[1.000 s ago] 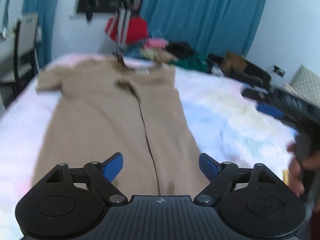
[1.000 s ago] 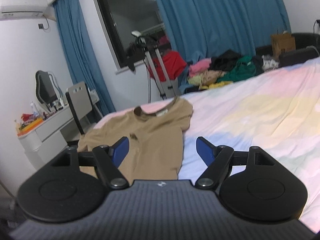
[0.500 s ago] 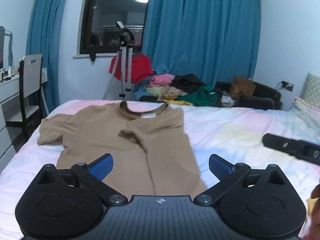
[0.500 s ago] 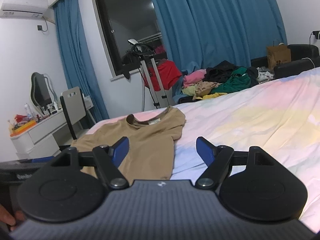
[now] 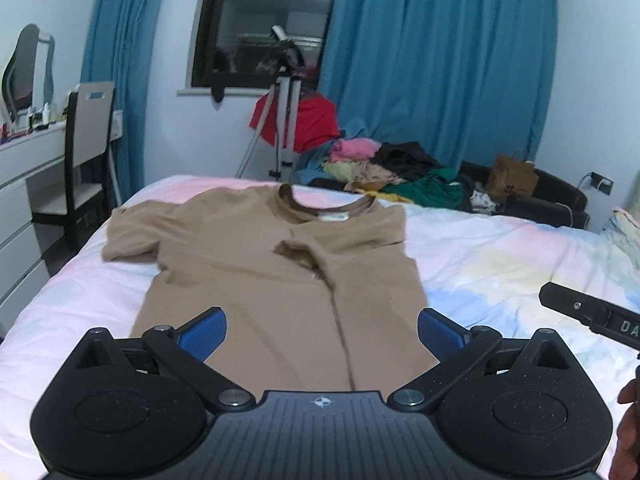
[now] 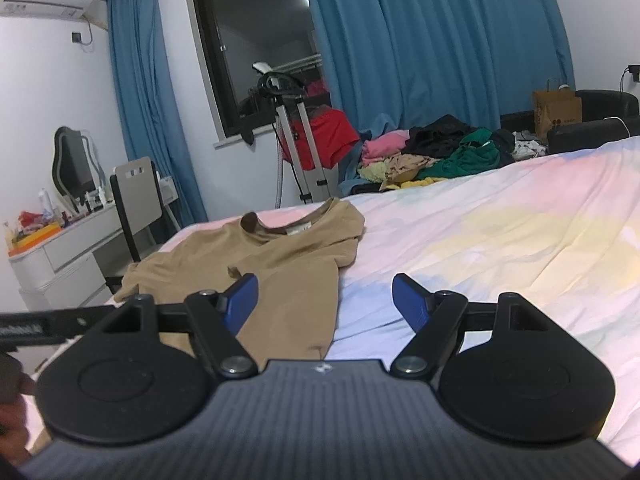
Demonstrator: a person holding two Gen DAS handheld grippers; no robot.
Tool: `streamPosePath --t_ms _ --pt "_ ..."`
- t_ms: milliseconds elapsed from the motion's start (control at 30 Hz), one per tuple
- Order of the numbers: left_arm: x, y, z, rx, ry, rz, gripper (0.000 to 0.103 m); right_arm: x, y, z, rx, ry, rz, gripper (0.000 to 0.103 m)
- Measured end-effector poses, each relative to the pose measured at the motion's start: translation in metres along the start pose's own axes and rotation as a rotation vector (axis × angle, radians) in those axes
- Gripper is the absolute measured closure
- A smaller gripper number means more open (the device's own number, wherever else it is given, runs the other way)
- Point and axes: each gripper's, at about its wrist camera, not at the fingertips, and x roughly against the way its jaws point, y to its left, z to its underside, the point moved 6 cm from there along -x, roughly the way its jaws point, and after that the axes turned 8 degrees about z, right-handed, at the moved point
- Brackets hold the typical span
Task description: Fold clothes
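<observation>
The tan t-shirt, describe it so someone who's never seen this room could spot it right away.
Start at the bed with the pastel sheet. The tan t-shirt lies flat near its left side, collar towards the window. Unlike the mixed-colour clothes pile beyond the bed, it is the only garment spread on the sheet, with one side folded in.

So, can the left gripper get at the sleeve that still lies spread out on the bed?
Probably yes. The left gripper is open and empty, above the tan T-shirt. The spread sleeve lies flat on the bed, with nothing on or before it.
</observation>
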Motion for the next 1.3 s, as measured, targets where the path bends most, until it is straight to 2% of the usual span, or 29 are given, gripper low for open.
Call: streamPosePath --t_ms 167,233,267,300,467,600,700,800,900,1033,1133,1167,1200,1233,1267,1300 --pt "0.024 0.012 -0.002 -0.011 -0.005 0.004 0.0 -0.004 0.019 0.002 0.019 0.078 -0.045 0.027" --pt "0.034 0.021 -0.002 0.014 -0.02 0.012 0.0 -0.015 0.039 0.0 0.083 0.109 -0.062 0.027" --pt "0.038 0.027 -0.001 0.033 -0.032 0.021 0.0 -0.021 0.049 -0.001 0.114 0.123 -0.07 0.019" --pt "0.043 0.033 0.0 0.053 -0.044 0.029 0.0 -0.029 0.063 -0.004 0.143 0.131 -0.085 0.017" --pt "0.05 0.067 0.001 0.106 -0.08 -0.019 0.0 -0.082 0.133 -0.013 0.199 0.193 -0.184 0.018" --pt "0.053 0.107 0.011 0.289 -0.111 -0.035 0.0 -0.149 0.2 -0.011 0.273 0.221 -0.229 0.018" --pt "0.047 0.133 0.022 0.394 -0.113 -0.09 0.0 -0.196 0.256 -0.005 0.298 0.271 -0.333 0.018" --pt "0.047 0.157 0.026 0.46 -0.145 -0.186 0.0 -0.233 0.318 0.007 0.312 0.325 -0.464 0.018" --pt "0.047 0.178 0.032 0.514 -0.175 -0.27 0.0 -0.256 0.37 0.028 0.405 0.33 -0.581 0.019" --pt "0.038 0.197 0.041 0.571 -0.167 -0.313 0.0 -0.28 0.407 0.058 0.502 0.368 -0.593 0.019" --pt "0.031 0.2 0.043 0.583 -0.153 -0.324 0.0 -0.293 0.413 0.069 0.545 0.373 -0.537 0.031" --pt "0.029 0.201 0.044 0.587 -0.149 -0.327 0.0 -0.298 0.414 0.072 0.556 0.379 -0.512 0.045" --pt "0.028 0.202 0.044 0.589 -0.147 -0.331 0.0 -0.305 0.412 0.073 0.558 0.393 -0.473 0.062" --pt "0.029 0.201 0.044 0.585 -0.155 -0.337 0.0 -0.311 0.408 0.07 0.536 0.407 -0.44 0.072" --pt "0.03 0.201 0.043 0.582 -0.163 -0.342 0.0 -0.314 0.403 0.063 0.492 0.408 -0.426 0.091" --pt "0.031 0.2 0.043 0.578 -0.172 -0.347 0.001 -0.316 0.397 0.055 0.448 0.409 -0.412 0.092"
